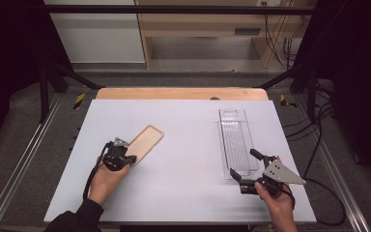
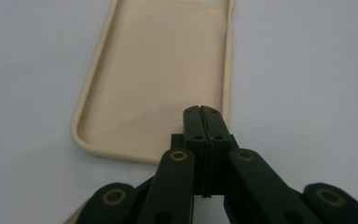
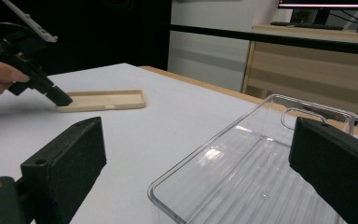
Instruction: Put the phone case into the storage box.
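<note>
While nothing lies between them on the white worktop point(image 1: 183, 159), the beige phone case point(image 1: 146, 142) and the clear plastic tray point(image 1: 236, 140) sit well apart, case on the left, tray on the right; the tray holds nothing, and the case lies hollow side up, also bare inside; the left hand-held gripper point(image 2: 204, 119) has its jaws pressed together, tips over the case's near end beside one side rim; the right hand-held gripper point(image 3: 196, 163) stands wide open, its jaws either side of the tray's near corner without touching it; the right gripper view alone shows a wooden desk point(image 3: 307, 70) beyond the worktop.
</note>
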Tool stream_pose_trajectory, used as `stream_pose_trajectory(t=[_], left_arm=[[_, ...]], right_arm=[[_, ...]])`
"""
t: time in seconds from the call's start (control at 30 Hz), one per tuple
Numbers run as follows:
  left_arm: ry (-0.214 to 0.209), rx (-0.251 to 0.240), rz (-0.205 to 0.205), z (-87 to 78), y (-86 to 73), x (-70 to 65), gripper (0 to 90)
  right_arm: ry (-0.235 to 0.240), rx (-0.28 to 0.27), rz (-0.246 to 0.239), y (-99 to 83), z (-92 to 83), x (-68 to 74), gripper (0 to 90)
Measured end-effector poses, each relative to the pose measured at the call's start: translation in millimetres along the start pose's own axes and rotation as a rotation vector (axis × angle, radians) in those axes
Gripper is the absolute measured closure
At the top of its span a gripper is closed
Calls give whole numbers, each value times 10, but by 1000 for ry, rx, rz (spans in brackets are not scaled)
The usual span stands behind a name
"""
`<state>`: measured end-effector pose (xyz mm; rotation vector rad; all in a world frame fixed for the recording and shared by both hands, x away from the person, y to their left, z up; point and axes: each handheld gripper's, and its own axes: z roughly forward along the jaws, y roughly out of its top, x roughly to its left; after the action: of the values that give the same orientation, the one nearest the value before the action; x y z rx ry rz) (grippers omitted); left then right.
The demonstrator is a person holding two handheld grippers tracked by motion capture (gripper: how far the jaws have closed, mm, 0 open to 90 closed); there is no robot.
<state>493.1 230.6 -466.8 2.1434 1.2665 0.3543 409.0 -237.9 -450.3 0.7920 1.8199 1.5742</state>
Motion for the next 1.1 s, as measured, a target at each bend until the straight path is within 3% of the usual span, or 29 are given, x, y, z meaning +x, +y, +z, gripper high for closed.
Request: stream_pose_trajectory(t=[0.23, 0.43, 0.57, 1.1], left_arm=[[-56, 29, 23, -221, -262, -64, 900], [-84, 57, 69, -397, -461, -124, 900], [-100, 68, 78, -488, -565, -125, 900], [-108, 85, 93, -635, -731, -148, 900]], right_arm=[[-5, -2, 1, 0, -3, -13, 41], [-9, 4, -7, -3, 11, -3, 41], [-15, 7, -12, -2, 16, 0, 41], [-22, 3, -10, 1, 8, -9, 41]])
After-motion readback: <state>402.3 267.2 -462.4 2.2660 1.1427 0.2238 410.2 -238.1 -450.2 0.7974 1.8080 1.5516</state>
